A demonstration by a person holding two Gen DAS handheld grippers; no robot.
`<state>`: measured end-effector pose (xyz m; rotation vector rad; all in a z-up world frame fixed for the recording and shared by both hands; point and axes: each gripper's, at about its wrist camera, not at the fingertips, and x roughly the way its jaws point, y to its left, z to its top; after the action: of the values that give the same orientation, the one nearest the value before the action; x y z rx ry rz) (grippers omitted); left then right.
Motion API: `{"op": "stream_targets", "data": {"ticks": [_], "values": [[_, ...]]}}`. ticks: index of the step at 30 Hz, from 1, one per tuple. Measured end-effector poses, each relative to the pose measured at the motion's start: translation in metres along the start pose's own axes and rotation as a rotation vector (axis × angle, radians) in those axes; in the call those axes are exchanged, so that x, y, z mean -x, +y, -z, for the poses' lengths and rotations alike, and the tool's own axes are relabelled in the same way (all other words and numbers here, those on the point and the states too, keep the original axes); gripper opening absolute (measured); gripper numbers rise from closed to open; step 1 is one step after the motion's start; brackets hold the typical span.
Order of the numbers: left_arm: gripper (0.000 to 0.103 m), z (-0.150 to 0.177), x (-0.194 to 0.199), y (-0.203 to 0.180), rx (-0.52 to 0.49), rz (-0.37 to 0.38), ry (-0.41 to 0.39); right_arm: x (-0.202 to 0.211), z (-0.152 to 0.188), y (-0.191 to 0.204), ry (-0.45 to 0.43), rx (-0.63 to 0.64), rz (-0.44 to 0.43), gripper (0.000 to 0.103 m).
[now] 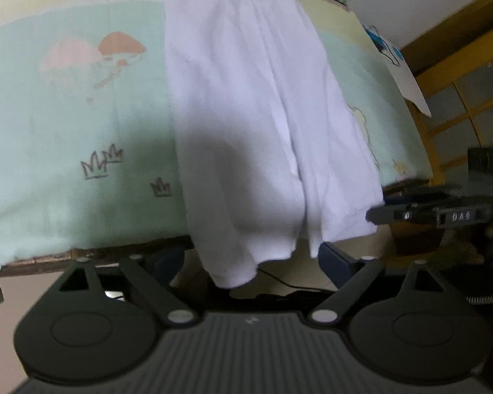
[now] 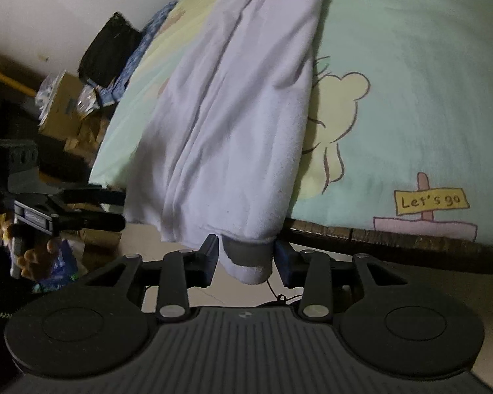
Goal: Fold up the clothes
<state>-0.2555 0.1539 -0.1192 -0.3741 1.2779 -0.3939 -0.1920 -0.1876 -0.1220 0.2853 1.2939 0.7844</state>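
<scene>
The white garment (image 1: 256, 115) is draped over the bed (image 1: 65, 115) edge, ahead of both hand-held grippers. Its hem is pinched by the right hand-held gripper (image 2: 246, 257). The left hand-held gripper (image 1: 256, 262) is spread wide around the other corner, nothing clamped.

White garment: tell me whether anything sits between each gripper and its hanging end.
Nothing visible does. The white garment drapes off the bed. The left gripper has one hanging end between its open fingers; the right gripper has the grey-cuffed end between its fingers.
</scene>
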Motion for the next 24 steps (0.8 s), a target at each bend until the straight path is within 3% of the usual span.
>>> {"op": "stream_targets", "data": {"ticks": [1, 3, 4, 6, 11, 15, 20, 23, 24], "values": [[0.066, -0.001, -0.003, 0.002, 0.013, -0.003, 0.01, -0.001, 0.0, -0.001, 0.0, -0.015, 0.009, 0.026], [0.036, 0.0, -0.01, 0.003, 0.017, -0.012, 0.03, -0.002, 0.001, -0.003, 0.0, -0.044, 0.026, 0.015], [0.028, 0.001, -0.011, 0.002, 0.01, -0.016, 0.03, -0.002, 0.002, -0.005, -0.004, -0.047, 0.029, 0.01], [0.003, 0.005, -0.011, -0.003, -0.02, -0.019, 0.017, 0.001, 0.004, -0.003, -0.01, -0.039, 0.037, 0.006], [0.0, 0.014, 0.006, -0.027, -0.109, 0.003, -0.042, 0.01, 0.01, 0.009, -0.001, 0.002, 0.031, 0.005], [0.0, 0.02, 0.015, -0.041, -0.164, 0.052, -0.037, 0.012, 0.012, 0.016, 0.007, 0.036, 0.046, 0.005], [0.0, 0.023, -0.014, -0.028, -0.169, -0.011, 0.068, 0.005, 0.014, 0.021, 0.024, 0.071, 0.074, 0.005], [0.0, 0.023, -0.002, -0.022, -0.17, -0.021, 0.031, -0.005, 0.017, 0.019, 0.029, 0.076, 0.103, 0.006], [0.016, 0.023, 0.003, -0.02, -0.17, -0.024, 0.014, -0.005, 0.017, 0.018, 0.026, 0.077, 0.105, 0.008]]}}
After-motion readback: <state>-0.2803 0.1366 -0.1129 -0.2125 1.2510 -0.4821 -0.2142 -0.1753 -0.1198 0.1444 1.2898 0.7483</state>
